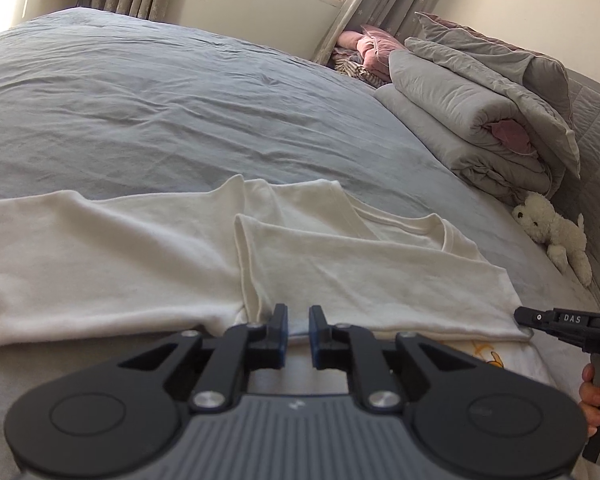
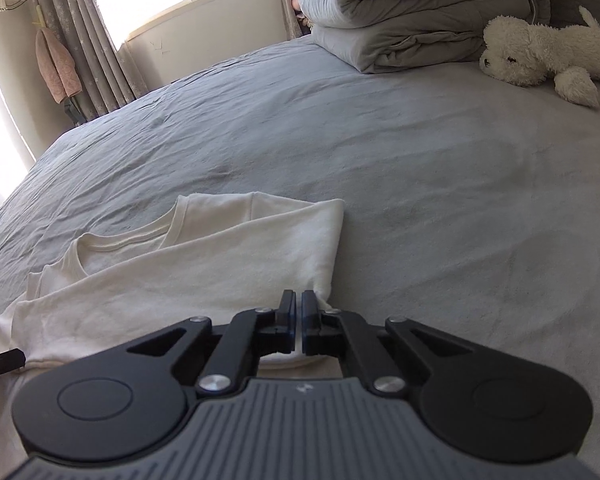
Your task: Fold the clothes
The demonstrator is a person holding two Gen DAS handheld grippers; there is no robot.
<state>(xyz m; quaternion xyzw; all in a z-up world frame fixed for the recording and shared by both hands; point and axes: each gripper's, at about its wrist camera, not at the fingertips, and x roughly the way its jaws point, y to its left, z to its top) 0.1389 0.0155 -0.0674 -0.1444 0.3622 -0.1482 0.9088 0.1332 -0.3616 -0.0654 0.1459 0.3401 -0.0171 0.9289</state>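
Right wrist view shows the cream shirt [image 2: 180, 264] on the bed [image 2: 420, 184] with one side folded over, the right claw [image 2: 299, 300] pinching its corner, while the left claw [image 1: 298, 316], narrowly parted, grips the near edge; more folds remain.

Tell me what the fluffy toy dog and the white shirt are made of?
The toy dog looks like cream plush: its surface is shaggy and tufted. The white shirt seems a soft matte knit, probably cotton: it drapes limply and creases without shine.
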